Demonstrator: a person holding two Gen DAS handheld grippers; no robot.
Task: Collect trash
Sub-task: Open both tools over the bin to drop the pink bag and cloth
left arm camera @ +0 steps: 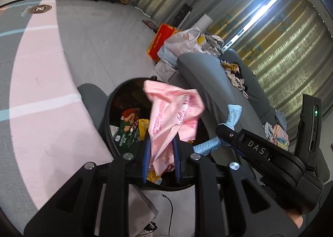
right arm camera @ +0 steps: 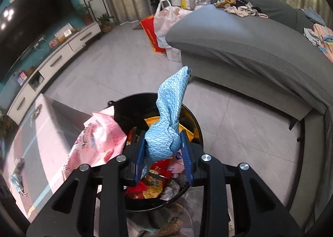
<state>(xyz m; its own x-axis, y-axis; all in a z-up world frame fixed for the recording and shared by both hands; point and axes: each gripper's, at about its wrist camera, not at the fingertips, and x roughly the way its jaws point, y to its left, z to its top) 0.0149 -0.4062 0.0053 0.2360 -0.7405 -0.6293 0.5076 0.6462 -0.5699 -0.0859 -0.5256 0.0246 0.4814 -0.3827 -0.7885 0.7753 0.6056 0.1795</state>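
While the left claw (left arm camera: 161, 159) pinches a crumpled pink plastic bag (left arm camera: 173, 116) between its blue pads, the bag stands up out of the jaws and spreads over the near side of a black trash bin (left arm camera: 116, 99). The right claw (right arm camera: 164, 159) is clamped on a blue patterned cloth (right arm camera: 169, 116), whose twisted free end rises above the pads and leans toward the sofa. Both claws hang over the mouth of the same bin, side by side, pointing down into it; in the left wrist view the right claw's black body comes in from the right edge with the blue cloth trailing from it.

Inside the bin lie snack wrappers (right arm camera: 149, 185) in red, yellow and green, along with some crumpled pale paper. The bin stands on the grey tiled floor (right arm camera: 116, 64), between a pink and grey table (left arm camera: 41, 83) and a grey sofa (right arm camera: 249, 37). Loose clothes (right arm camera: 241, 9) are piled on the sofa's seat and back. Past the sofa's end, a white plastic bag (right arm camera: 164, 20) and a red and yellow bag (right arm camera: 150, 33) sit on the floor. Farther off, a white TV cabinet (right arm camera: 60, 56) runs along the teal wall under a dark television (right arm camera: 31, 20), and curtains (left arm camera: 281, 53) hang behind the sofa.
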